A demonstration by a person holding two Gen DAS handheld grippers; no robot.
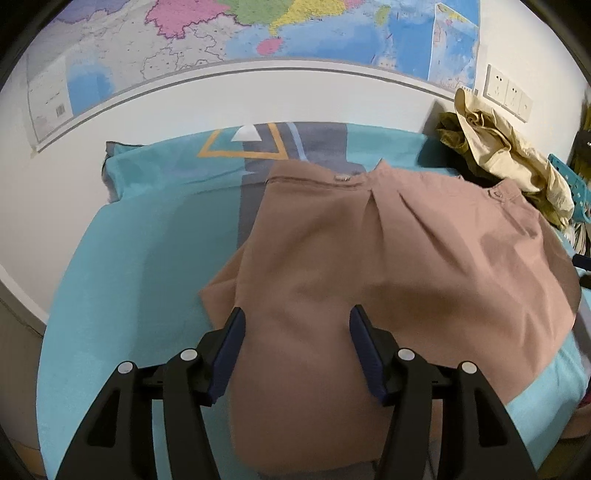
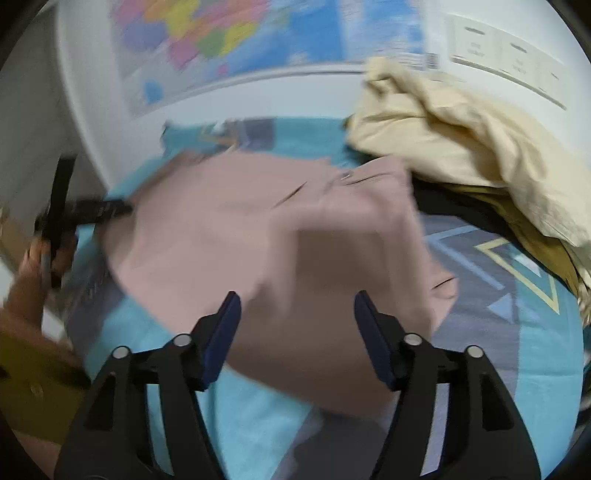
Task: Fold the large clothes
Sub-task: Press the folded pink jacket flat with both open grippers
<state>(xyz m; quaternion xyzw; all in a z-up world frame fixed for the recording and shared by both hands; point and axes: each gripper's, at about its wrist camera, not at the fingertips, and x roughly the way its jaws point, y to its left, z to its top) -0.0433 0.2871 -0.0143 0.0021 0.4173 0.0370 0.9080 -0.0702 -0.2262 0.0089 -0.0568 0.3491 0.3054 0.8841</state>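
A large dusty-pink garment (image 1: 369, 258) with a waistband and pleats lies spread on the teal bed cover (image 1: 140, 236). My left gripper (image 1: 297, 314) is open just above its near part, with fabric between and below the fingers, nothing pinched. In the blurred right wrist view the same garment (image 2: 277, 236) lies on the bed. My right gripper (image 2: 295, 299) is open over its near edge and empty. The left gripper also shows in the right wrist view (image 2: 92, 210) at the garment's left edge, held by a hand.
A pile of cream and olive clothes (image 1: 509, 155) sits at the far right against the wall; it also shows in the right wrist view (image 2: 461, 136). A map (image 1: 258, 33) hangs on the wall behind. A teal basket (image 1: 576, 192) stands at the right edge.
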